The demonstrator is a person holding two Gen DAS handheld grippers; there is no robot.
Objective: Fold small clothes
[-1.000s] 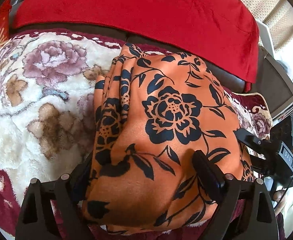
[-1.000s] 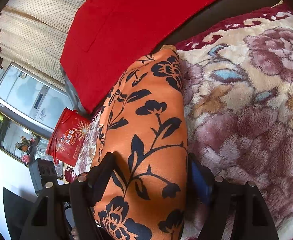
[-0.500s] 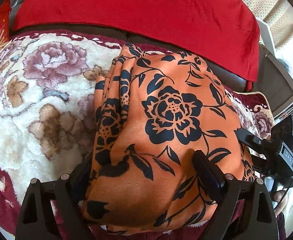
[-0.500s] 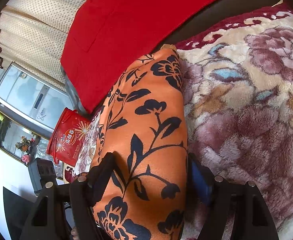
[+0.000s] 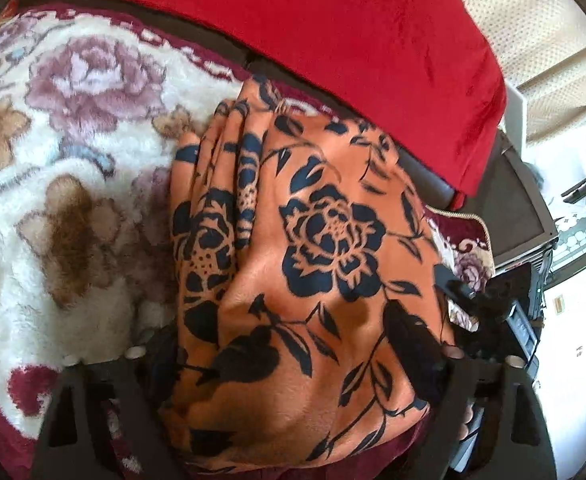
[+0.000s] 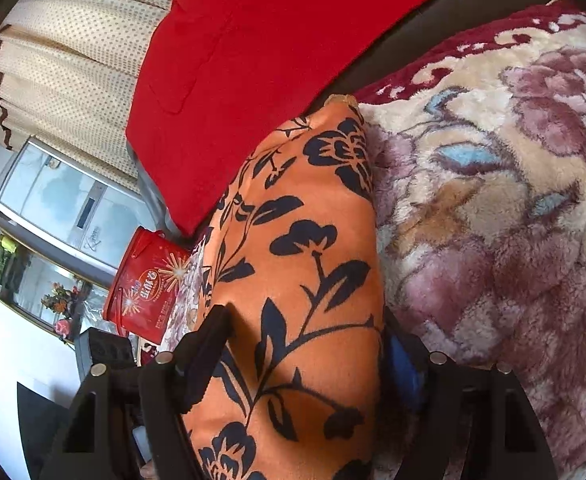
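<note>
The folded orange cloth with black flowers (image 5: 313, 264) is lying between both tongs: left gripper (image 5: 289, 344) closing around it, right gripper (image 6: 305, 344) straddling it, contact unclear.

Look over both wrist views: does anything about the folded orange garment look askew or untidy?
Mostly tidy. The orange floral garment lies folded on the plush floral blanket, but its layers fan out unevenly along one side edge, not flush. The left gripper is closing around it.
</note>
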